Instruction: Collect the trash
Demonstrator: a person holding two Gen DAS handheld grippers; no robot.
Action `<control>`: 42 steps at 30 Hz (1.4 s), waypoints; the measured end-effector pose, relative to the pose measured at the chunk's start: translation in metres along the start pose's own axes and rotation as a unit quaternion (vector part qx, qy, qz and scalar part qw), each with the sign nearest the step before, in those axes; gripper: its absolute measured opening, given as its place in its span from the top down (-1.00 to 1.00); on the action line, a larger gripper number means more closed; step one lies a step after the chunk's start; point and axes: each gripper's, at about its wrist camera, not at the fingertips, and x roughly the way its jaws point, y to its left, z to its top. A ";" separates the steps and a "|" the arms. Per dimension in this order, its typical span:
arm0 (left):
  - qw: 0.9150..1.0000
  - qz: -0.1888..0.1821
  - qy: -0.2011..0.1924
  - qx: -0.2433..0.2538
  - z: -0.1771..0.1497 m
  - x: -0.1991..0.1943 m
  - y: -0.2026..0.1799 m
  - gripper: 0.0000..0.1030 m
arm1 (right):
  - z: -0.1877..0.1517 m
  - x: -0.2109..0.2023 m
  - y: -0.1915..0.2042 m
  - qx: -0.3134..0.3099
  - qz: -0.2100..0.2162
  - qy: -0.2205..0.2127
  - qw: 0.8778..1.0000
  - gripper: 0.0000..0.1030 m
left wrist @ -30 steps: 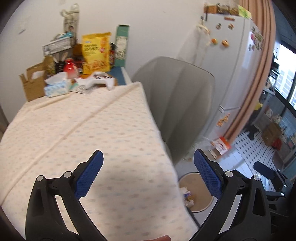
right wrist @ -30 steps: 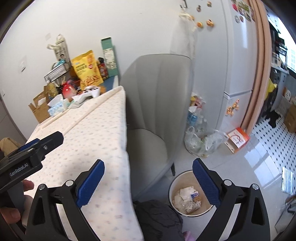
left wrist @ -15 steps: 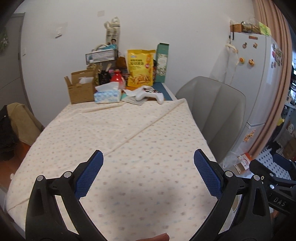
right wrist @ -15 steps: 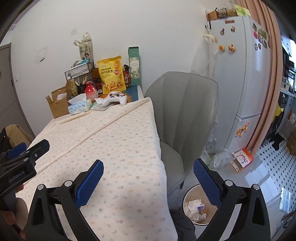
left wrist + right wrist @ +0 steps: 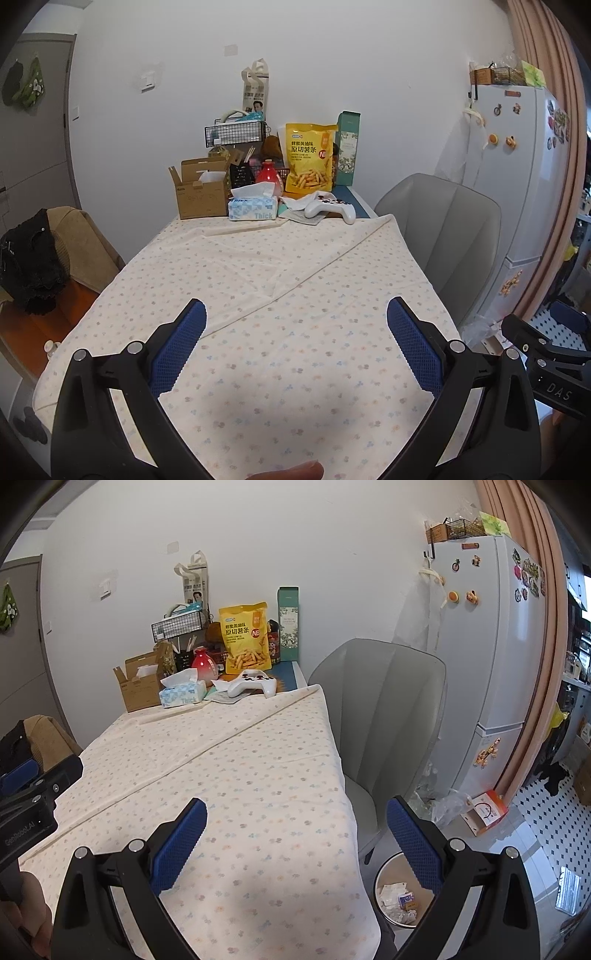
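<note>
A round trash bin (image 5: 397, 895) stands on the floor at the table's right side and holds crumpled paper and a small box. My right gripper (image 5: 295, 840) is open and empty above the table's right front corner, with the bin below and to its right. My left gripper (image 5: 295, 354) is open and empty over the flowered tablecloth (image 5: 280, 295). At the table's far end lie crumpled white paper (image 5: 299, 202) and a flat wrapper (image 5: 304, 217) beside a white game controller (image 5: 330, 211). The bin is hidden in the left wrist view.
The far end holds a tissue box (image 5: 253, 208), a cardboard box (image 5: 201, 192), a yellow snack bag (image 5: 310, 162) and a wire rack (image 5: 236, 134). A grey chair (image 5: 388, 709) stands right of the table, a white fridge (image 5: 487, 635) behind it. Plastic bags (image 5: 443, 805) lie on the floor.
Both grippers have swung up and left, away from the floor and bin, and now face the length of the table. Both stay open and empty.
</note>
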 end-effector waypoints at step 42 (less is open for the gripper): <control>1.000 -0.024 -0.002 0.001 -0.004 0.004 -0.013 -0.89 | -0.002 -0.002 -0.006 0.002 -0.003 -0.004 1.000 -0.85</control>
